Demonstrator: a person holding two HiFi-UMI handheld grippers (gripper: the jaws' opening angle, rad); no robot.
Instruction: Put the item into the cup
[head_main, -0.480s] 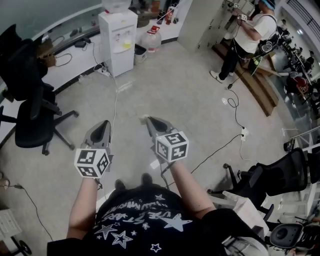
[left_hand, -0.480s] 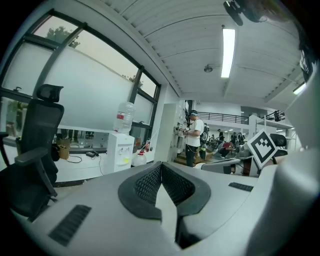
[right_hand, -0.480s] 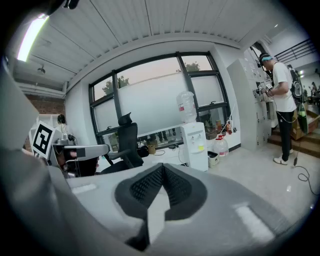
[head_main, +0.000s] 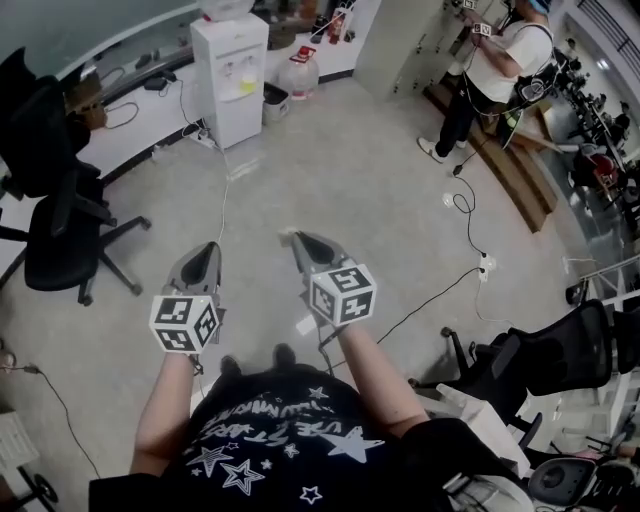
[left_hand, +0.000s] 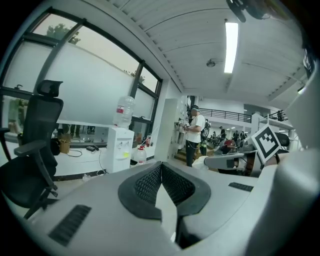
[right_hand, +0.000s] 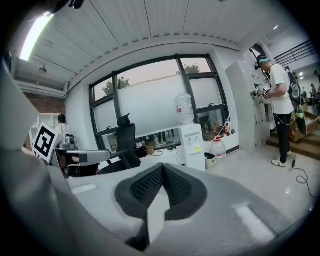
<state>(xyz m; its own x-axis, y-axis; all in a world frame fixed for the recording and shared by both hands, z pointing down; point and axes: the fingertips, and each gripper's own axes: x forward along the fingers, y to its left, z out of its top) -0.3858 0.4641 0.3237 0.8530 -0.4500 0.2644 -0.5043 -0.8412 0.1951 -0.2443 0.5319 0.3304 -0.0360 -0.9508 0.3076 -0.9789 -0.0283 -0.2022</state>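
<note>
No cup and no item show in any view. I hold both grippers out over the bare floor in front of me. In the head view my left gripper (head_main: 208, 247) points forward at the left, my right gripper (head_main: 287, 238) beside it at the right. Both are shut, tips together, with nothing between them. The left gripper (left_hand: 161, 165) in its own view shows its ribbed pads pressed together, and so does the right gripper (right_hand: 162, 167) in its view. Each gripper's marker cube is seen from the other: the right one's cube (left_hand: 266, 141), the left one's cube (right_hand: 45, 141).
A white water dispenser (head_main: 230, 75) stands by the far counter with a water jug (head_main: 303, 70) beside it. Black office chairs (head_main: 50, 200) are at the left, another chair (head_main: 560, 350) at the right. Cables (head_main: 470, 215) cross the floor. A person (head_main: 490, 75) stands at the far right.
The view has shifted slightly; the dispenser and chair sit a little higher and more to the left. Both grippers stay shut and in the same place relative to me.
</note>
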